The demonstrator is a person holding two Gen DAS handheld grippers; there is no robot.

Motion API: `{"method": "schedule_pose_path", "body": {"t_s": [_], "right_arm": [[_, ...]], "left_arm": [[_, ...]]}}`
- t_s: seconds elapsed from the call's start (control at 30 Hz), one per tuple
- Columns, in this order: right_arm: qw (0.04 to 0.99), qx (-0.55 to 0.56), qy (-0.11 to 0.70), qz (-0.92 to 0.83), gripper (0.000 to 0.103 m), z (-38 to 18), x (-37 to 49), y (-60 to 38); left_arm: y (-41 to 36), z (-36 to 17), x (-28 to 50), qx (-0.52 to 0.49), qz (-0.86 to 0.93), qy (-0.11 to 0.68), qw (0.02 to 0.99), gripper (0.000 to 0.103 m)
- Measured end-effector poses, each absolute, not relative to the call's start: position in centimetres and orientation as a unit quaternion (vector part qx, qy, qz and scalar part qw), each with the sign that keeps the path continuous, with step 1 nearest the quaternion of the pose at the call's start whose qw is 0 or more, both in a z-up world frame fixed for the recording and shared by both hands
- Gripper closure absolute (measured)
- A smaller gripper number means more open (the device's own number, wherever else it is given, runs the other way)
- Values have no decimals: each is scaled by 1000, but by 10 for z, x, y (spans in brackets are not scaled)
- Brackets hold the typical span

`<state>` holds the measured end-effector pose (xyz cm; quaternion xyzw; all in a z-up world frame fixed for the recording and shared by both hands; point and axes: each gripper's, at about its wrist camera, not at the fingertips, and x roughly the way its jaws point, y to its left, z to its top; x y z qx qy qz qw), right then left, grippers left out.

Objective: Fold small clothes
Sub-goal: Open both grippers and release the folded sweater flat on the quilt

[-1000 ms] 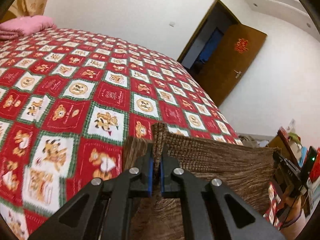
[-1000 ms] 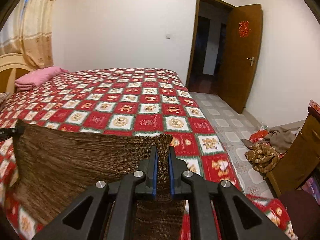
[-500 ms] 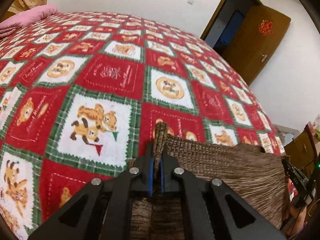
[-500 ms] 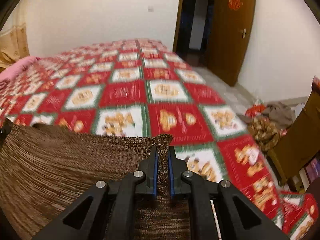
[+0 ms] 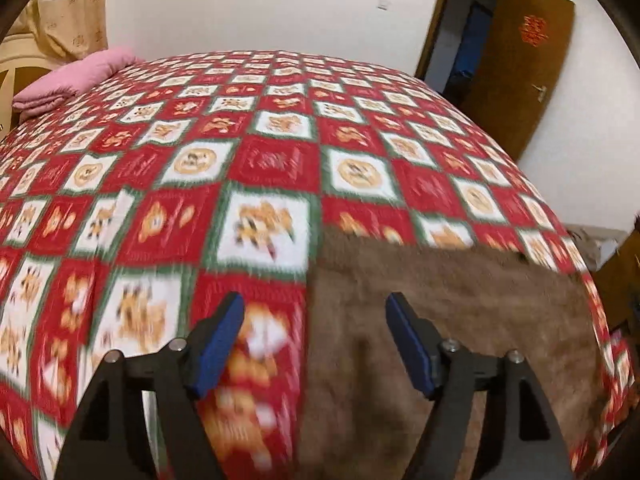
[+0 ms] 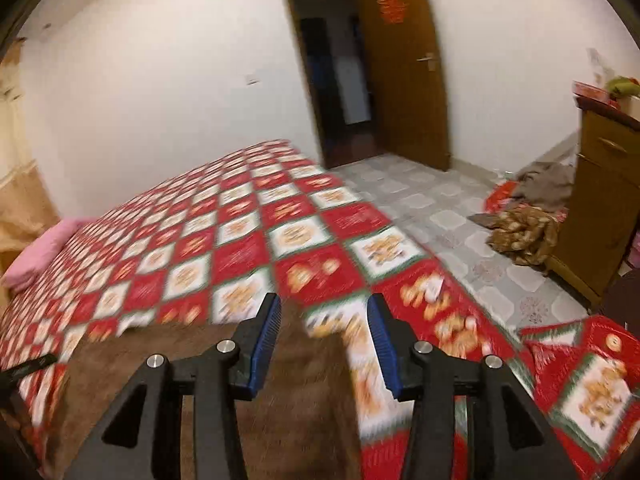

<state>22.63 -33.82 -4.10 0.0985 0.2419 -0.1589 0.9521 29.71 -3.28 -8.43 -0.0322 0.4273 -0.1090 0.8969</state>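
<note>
both tongs (image 5: 314, 344) opening over brown garment (image 5: 460, 320).

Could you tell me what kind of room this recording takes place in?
Most likely a home bedroom: a wide bed with a red patchwork bedspread, a pink pillow by the curtain at its head, and a wooden door opening onto a hallway.

A wide bed under a red, white and green patchwork bedspread printed with little bears (image 5: 280, 152) fills the room. A folded pink blanket (image 5: 72, 80) lies at its head. The brown wooden door (image 6: 404, 64) stands open, and crumpled brown clothes (image 6: 524, 228) lie on the grey tiled floor (image 6: 424, 200) beside a wooden cabinet (image 6: 604, 200).
</note>
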Motion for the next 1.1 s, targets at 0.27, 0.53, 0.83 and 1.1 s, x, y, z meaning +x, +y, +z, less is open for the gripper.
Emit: {"method": "schedule_pose_path", "body": {"t_s": [0.27,0.53,0.83,1.1], "right_arm": [[941,17,332,-71,57,-92,182,-253],[926,4,370,-69,57,-142,144,-256],[918,-11,386,-93,57,-138,111,-252],[952,-34,300,-41,56,-81,110,-197]], "left_arm": [[-12,-116,215,16,-146,421,895,28],[13,-132,180,44,-104,412,904,25],[28,-129,153,79,-58,418,903,11],[53,-111,155,89,41,382,919,0]]}}
